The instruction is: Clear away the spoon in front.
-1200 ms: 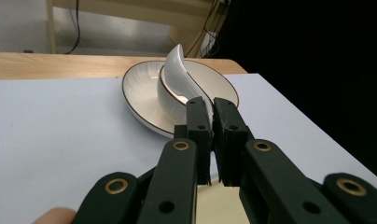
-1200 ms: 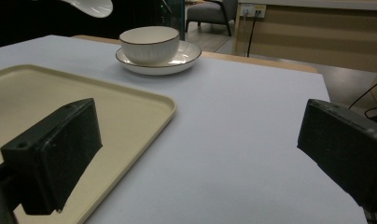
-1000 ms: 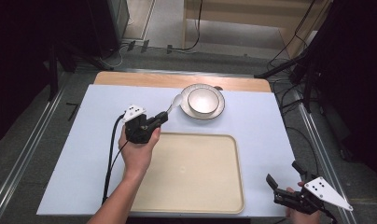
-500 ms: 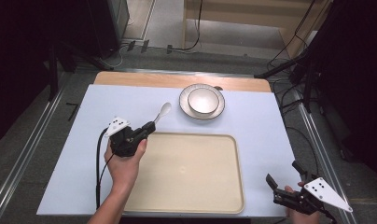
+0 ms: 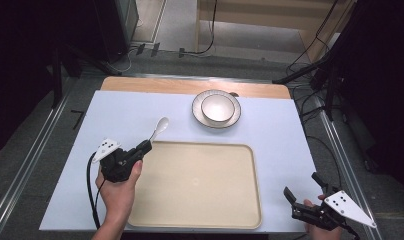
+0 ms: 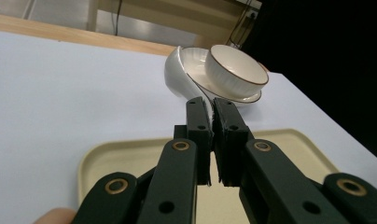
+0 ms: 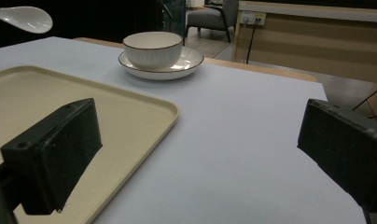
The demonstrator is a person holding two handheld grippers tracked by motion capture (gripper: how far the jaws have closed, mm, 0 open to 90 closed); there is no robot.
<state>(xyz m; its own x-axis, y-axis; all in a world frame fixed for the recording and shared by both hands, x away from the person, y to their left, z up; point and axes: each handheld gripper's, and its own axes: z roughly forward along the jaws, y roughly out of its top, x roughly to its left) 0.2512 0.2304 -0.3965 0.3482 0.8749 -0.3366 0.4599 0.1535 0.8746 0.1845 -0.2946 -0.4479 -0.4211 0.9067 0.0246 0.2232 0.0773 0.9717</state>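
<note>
The counter (image 5: 115, 107) carried a pale lavender-white covering over a wooden top whose far edge stayed bare, and it stood on a grey floor with cables (image 5: 210, 47) trailing beyond its far side and dark surroundings to either flank. A beige tray (image 5: 200, 185) lay on the near half of the counter and served as the reference for all positions. Beyond the tray's far edge, slightly right of its middle, a white plate (image 5: 196, 111) rested on the covering with a white bowl (image 5: 217, 107) standing upright on it; both showed a thin dark rim in the left gripper view. The left gripper (image 5: 146, 145) was held just outside the tray's far left corner, its jaws pressed together on the handle of a white spoon (image 5: 160, 126). The spoon's scoop pointed away from the tray toward the counter's far side, and in the right gripper view the scoop (image 7: 21, 17) appeared raised clear of the covering. The left hand (image 5: 117, 190) gripped the tool body beside the tray's left edge, a black cable looping down from it. The right gripper (image 5: 302, 192) was positioned off the tray's near right corner, over the covering, apart from the tray rim. Its jaws stood spread wide with nothing between them. The tray's surface was bare.
</note>
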